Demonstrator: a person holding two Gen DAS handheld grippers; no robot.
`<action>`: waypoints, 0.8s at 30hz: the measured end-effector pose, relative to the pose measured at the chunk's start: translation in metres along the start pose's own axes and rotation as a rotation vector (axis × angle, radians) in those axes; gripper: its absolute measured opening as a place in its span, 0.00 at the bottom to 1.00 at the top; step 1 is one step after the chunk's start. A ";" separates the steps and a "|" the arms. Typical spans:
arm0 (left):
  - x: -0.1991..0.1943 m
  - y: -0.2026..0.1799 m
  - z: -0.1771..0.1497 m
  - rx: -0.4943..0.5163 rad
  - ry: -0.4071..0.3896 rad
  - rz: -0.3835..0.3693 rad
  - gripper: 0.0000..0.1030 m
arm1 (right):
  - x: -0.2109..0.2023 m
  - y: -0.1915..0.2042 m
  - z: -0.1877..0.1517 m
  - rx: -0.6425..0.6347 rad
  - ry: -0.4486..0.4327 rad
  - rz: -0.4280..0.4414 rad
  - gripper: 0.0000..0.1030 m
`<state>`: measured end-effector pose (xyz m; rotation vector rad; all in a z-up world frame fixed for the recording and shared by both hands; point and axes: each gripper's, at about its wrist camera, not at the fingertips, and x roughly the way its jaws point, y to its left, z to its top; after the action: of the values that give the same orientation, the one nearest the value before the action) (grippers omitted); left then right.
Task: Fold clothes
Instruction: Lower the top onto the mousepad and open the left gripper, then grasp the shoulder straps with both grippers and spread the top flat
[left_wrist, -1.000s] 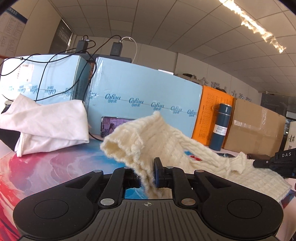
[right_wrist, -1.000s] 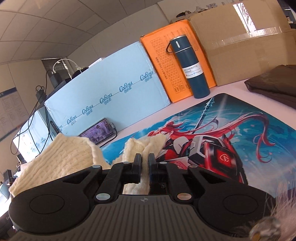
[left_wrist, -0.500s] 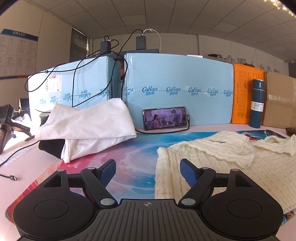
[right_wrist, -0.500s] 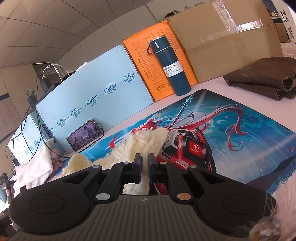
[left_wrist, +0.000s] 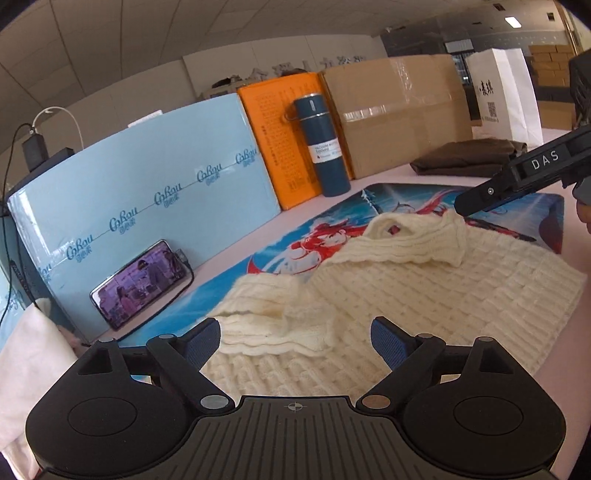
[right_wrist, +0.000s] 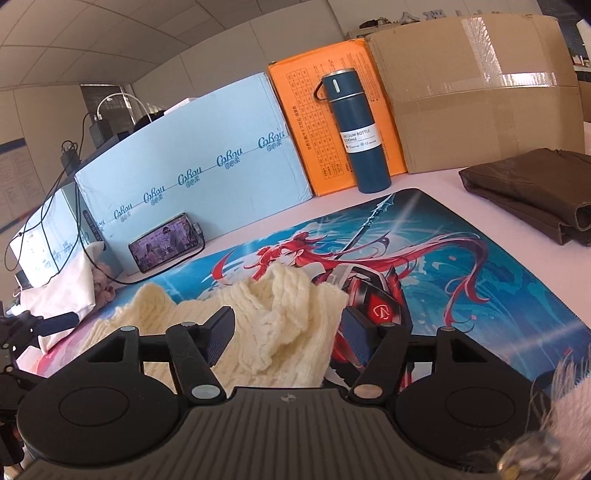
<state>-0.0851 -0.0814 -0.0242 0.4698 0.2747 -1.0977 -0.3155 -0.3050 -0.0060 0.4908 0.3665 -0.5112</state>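
A cream knitted sweater (left_wrist: 406, 280) lies on the printed desk mat (left_wrist: 517, 206), with a sleeve folded across its top. My left gripper (left_wrist: 295, 339) is open just above the sweater's near edge, holding nothing. My right gripper (right_wrist: 288, 338) is open, with a rumpled part of the sweater (right_wrist: 280, 325) lying loose between its blue pads. The right gripper's black body (left_wrist: 517, 181) also shows in the left wrist view, at the sweater's far right.
A folded dark brown garment (right_wrist: 532, 192) lies on the table to the right. A white garment (right_wrist: 62, 288) is piled at the left. A blue flask (right_wrist: 358, 133), a phone (right_wrist: 166, 242), and blue, orange and cardboard boxes line the back.
Both grippers let go of the sweater: the left opened first, then the right. The sweater now lies on the mat. The left gripper's view swung to the right.
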 end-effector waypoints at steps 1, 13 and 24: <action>0.008 -0.003 0.002 0.013 0.019 -0.016 0.88 | 0.006 0.003 -0.001 -0.011 0.019 0.008 0.60; 0.062 0.041 0.020 -0.196 0.076 -0.147 0.27 | 0.049 0.012 0.026 0.010 0.062 0.121 0.11; 0.132 0.099 0.042 -0.471 0.056 -0.134 0.27 | 0.137 0.022 0.096 0.074 0.067 0.142 0.11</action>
<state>0.0607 -0.1690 -0.0233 0.0616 0.6045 -1.1071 -0.1725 -0.3902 0.0188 0.6021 0.3745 -0.3728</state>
